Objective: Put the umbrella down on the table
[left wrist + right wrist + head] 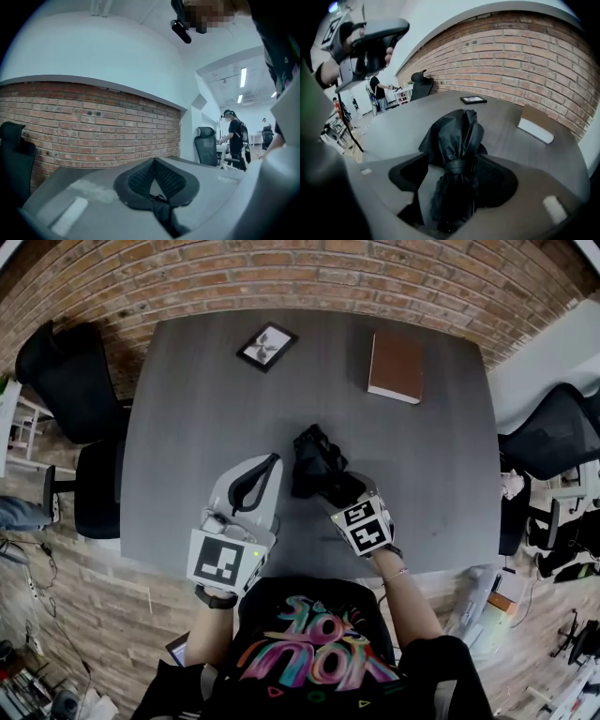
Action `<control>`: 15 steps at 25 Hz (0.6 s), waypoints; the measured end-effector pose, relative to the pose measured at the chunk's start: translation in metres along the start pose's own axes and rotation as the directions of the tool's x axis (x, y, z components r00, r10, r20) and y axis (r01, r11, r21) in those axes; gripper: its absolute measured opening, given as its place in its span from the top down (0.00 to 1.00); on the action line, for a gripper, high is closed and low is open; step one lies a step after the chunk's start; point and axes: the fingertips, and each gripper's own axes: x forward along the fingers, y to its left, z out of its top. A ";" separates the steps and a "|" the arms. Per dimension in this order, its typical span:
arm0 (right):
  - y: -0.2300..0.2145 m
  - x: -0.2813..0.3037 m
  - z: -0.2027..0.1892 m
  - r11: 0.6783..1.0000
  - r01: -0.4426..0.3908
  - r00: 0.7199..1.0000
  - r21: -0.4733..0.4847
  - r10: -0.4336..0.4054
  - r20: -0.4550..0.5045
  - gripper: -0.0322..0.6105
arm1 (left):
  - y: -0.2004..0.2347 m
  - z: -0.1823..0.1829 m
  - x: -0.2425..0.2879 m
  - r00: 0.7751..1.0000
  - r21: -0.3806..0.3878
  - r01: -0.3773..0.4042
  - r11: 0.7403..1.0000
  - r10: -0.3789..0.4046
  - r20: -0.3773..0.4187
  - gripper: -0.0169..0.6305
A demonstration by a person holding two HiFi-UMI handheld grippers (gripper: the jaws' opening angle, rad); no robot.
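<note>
Black umbrella [315, 468] lies folded and strapped, its long axis pointing away from the person. Right gripper [453, 177] has its jaws apart around the near end.

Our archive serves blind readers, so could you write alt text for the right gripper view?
A folded black umbrella lies on the grey table between the open jaws of the right gripper. Beyond it sit a framed picture and a brown book, before a brick wall.

A dark grey table [187, 409] carries a small framed picture [266, 346] and a brown notebook [396, 367] at its far side, with a folded black umbrella [314, 463] nearer the front edge.
</note>
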 end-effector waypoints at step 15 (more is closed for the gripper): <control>-0.017 -0.141 0.096 0.999 0.014 0.935 0.032 -0.025 0.354 0.67 | -0.021 0.014 0.023 0.994 0.067 0.095 0.993 -0.098 0.038 0.97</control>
